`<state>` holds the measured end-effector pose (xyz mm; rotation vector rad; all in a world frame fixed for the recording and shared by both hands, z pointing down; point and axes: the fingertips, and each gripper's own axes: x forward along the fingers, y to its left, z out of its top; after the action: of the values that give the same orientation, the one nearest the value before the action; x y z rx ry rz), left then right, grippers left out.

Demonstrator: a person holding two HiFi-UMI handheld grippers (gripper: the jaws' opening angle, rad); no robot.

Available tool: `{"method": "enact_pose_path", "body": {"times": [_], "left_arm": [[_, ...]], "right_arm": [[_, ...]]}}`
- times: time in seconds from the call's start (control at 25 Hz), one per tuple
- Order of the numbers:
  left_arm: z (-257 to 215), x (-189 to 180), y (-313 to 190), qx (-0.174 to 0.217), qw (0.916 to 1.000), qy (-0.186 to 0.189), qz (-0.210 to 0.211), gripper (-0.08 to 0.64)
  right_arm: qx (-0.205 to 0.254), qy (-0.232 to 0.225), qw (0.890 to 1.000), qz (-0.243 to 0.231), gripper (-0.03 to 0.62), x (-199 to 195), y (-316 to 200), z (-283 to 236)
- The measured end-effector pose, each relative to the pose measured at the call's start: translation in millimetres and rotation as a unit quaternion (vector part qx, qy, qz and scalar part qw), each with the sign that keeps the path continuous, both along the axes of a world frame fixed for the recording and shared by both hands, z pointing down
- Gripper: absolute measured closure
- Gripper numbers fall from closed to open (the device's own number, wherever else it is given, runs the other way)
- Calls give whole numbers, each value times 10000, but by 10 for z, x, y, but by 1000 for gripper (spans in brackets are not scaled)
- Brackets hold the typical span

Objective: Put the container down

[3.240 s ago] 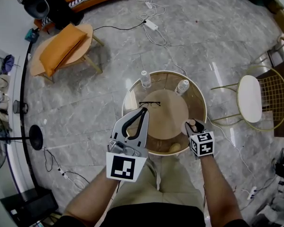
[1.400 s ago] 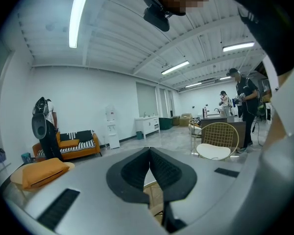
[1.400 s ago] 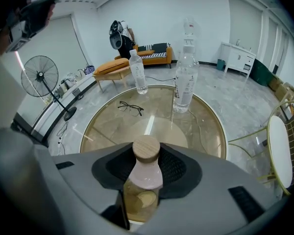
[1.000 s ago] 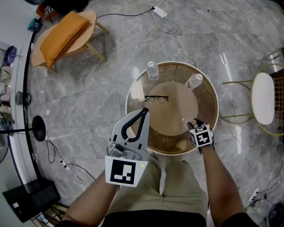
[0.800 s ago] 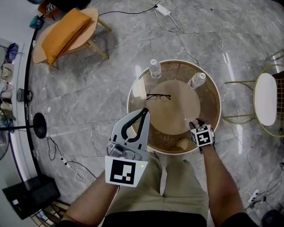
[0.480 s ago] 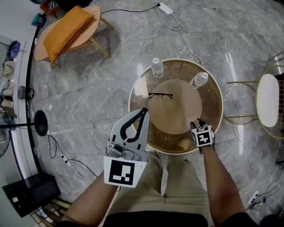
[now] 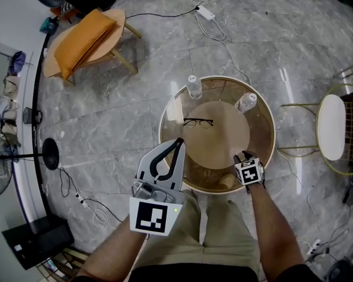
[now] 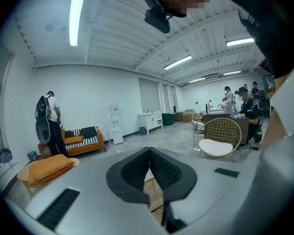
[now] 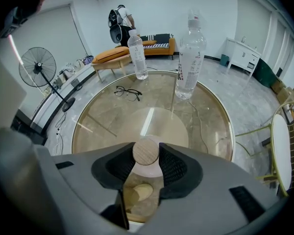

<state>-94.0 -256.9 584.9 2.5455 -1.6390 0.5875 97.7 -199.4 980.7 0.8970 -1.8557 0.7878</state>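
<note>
- Right gripper (image 9: 146, 156) jaws pinching the small clear container with a round wooden lid (image 9: 145, 151), bottom centre of frame, above the round glass surface (image 9: 98, 126).
- Left gripper (image 8: 149, 154) jaws pressed together, empty.
- Clear plastic bottle (image 9: 188, 53) label: unreadable.

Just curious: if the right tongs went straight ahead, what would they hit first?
Probably the round glass tabletop, just beyond the wooden-lidded container the right tongs grip; depth is unclear.

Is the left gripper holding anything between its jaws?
No; the left gripper shows its jaws pressed together with nothing between them.
</note>
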Motion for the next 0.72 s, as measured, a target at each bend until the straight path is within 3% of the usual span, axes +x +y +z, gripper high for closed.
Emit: {"method": "enact_pose_path", "body": {"times": [0.24,0.44,0.56,0.68,0.72], "left_arm": [[-162,-55,-30,76,9999,88,-98,545],[-314,-44,14,141,9998,131,-71,545],[-437,-25,20,194,9994,291,-83,545],[-594,-1,53,231,9973,691,-23,545],[-638,15,73,229,9966,791,50,545]], "right_arm": [[-68,-96,9999,107,422,2,1,-106],[142,-164,9997,115,419,25,-14,-421],[460,-157,9988,82,490,60,-66,-701],[705,-191,9972,158,577,73,-71,-960],[750,-225,9968,178,577,67,-57,-1033]]}}
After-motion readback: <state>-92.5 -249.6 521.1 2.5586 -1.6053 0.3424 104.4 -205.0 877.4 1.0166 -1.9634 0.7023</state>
